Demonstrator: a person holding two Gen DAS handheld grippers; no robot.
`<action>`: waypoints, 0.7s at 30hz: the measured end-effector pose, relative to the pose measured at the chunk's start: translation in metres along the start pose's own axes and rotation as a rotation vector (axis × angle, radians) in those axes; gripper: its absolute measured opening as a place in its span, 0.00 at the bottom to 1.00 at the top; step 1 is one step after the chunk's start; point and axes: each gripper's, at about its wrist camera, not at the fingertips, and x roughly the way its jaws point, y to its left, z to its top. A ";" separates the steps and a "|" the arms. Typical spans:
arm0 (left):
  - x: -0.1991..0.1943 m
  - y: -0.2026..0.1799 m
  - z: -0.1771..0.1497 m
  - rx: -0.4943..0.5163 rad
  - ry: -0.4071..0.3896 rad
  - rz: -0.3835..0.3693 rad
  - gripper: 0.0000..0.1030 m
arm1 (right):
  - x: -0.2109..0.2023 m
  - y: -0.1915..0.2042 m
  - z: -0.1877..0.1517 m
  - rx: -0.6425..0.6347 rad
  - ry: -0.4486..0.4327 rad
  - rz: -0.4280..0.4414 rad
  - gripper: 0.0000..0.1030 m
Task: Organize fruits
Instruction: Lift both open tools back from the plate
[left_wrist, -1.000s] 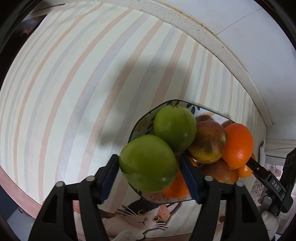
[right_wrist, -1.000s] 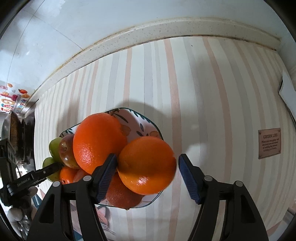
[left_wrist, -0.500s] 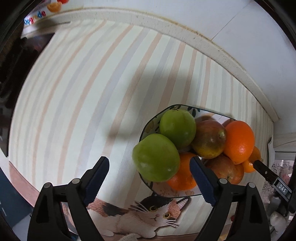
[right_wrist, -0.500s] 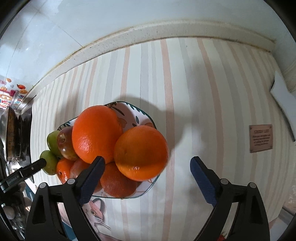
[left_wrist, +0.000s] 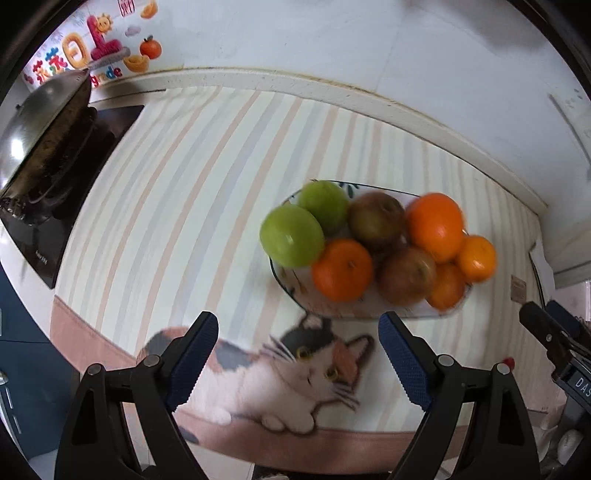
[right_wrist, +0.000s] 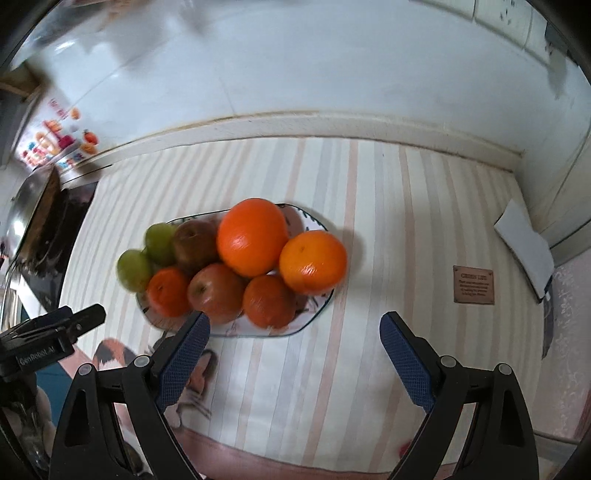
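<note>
Both the left tongs (left_wrist: 297, 349) and right tongs (right_wrist: 293, 349) hang released and empty over the desk's (right_wrist: 388, 206) front edge, with the fruit-piled plate (right_wrist: 317, 308) mid-desk toward the back wall.

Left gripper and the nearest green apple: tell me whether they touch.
Apart. In the left wrist view the left gripper stands open, its fingertips well short of the green apple, with bare striped mat between.

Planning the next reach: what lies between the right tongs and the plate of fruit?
Only bare striped mat separates the right tongs from the plate, per the right wrist view.
</note>
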 end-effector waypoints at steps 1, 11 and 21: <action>-0.005 -0.003 -0.005 0.004 -0.008 -0.001 0.86 | -0.007 0.002 -0.005 -0.013 -0.014 -0.003 0.93; -0.076 -0.030 -0.063 0.028 -0.151 0.013 0.86 | -0.087 0.004 -0.053 -0.062 -0.134 0.035 0.93; -0.145 -0.048 -0.112 0.015 -0.287 0.023 0.86 | -0.170 0.007 -0.097 -0.124 -0.257 0.062 0.93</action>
